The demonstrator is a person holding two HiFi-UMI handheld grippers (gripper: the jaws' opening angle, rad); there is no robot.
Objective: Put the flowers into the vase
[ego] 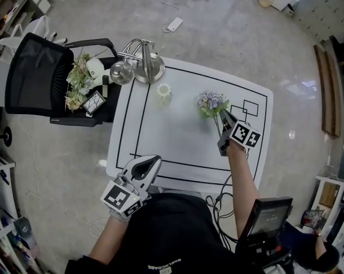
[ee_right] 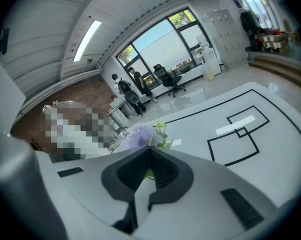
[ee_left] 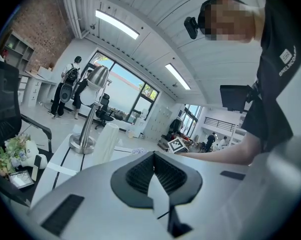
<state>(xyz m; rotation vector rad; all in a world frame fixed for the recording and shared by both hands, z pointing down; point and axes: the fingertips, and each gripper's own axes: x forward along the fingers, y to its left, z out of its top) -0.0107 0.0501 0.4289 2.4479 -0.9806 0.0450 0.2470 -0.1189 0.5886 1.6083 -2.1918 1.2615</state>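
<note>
A bunch of purple flowers (ego: pixel 212 103) with green leaves hangs over the right half of the white table (ego: pixel 178 141). My right gripper (ego: pixel 222 119) is shut on its stem. In the right gripper view the blooms (ee_right: pixel 140 134) stick out just past the closed gripper (ee_right: pixel 150 151). A small pale ribbed vase (ego: pixel 163 95) stands upright at the table's far middle, left of the flowers and apart from them. It also shows in the left gripper view as a white vase (ee_left: pixel 106 141). My left gripper (ego: pixel 146 167) hovers at the table's near edge, shut with nothing in it; its closed gripper (ee_left: pixel 153 156) points toward the vase.
A metal desk lamp (ego: pixel 143 61) stands on the table's far left corner, close behind the vase. A black chair (ego: pixel 35 76) to the left carries another bouquet (ego: pixel 78 87) and small items. Black outlines, including small squares (ego: pixel 246 110), mark the tabletop. A cable lies on the floor beyond.
</note>
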